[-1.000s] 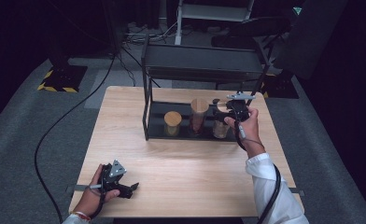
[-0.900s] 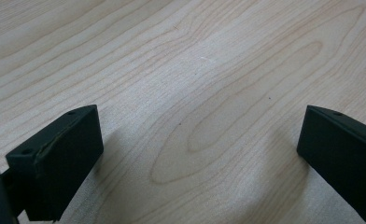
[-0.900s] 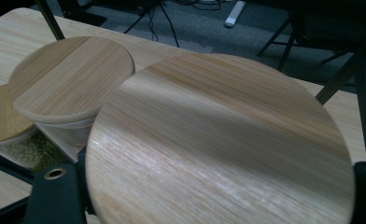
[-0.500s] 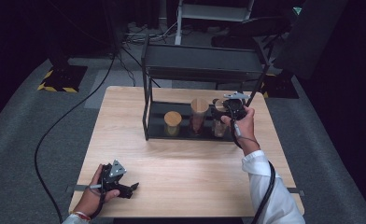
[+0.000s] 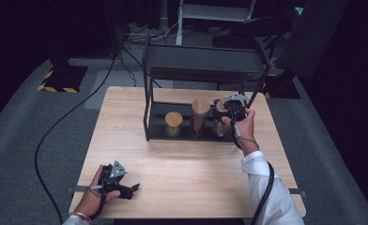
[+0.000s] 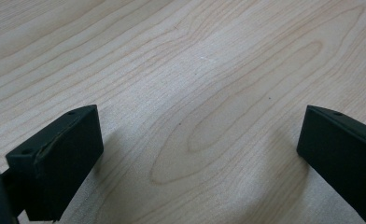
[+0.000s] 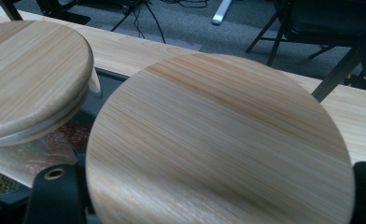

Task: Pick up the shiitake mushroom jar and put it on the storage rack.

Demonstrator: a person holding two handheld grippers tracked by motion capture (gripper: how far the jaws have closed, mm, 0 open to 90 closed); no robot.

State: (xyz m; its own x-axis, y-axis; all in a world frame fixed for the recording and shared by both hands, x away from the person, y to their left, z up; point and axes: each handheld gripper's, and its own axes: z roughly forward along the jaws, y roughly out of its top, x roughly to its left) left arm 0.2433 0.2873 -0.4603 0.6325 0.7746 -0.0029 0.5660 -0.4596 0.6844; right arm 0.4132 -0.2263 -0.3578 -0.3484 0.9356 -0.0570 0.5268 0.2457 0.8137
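Right gripper [image 5: 226, 112] clamped on upright jar [image 7: 218, 140], wooden lid up, no readable label; left gripper [image 5: 128, 190] spread wide over tabletop [image 6: 195, 70].

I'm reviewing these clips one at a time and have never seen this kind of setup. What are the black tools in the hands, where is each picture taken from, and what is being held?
A person works at a wooden table with a hand-held two-jaw claw in each hand. The overhead picture comes from a fixed camera above the person's side. The other two come from cameras riding on the claws, looking along their black jaws.

On the table stands a black rack with three wooden-lidded jars in its lower tray: a short jar, a taller middle jar and the right jar.

The right claw is closed on the right jar; in its own picture that jar's round wooden lid sits between the jaws. The left claw rests near the table's front edge, jaws wide apart and nothing between them.
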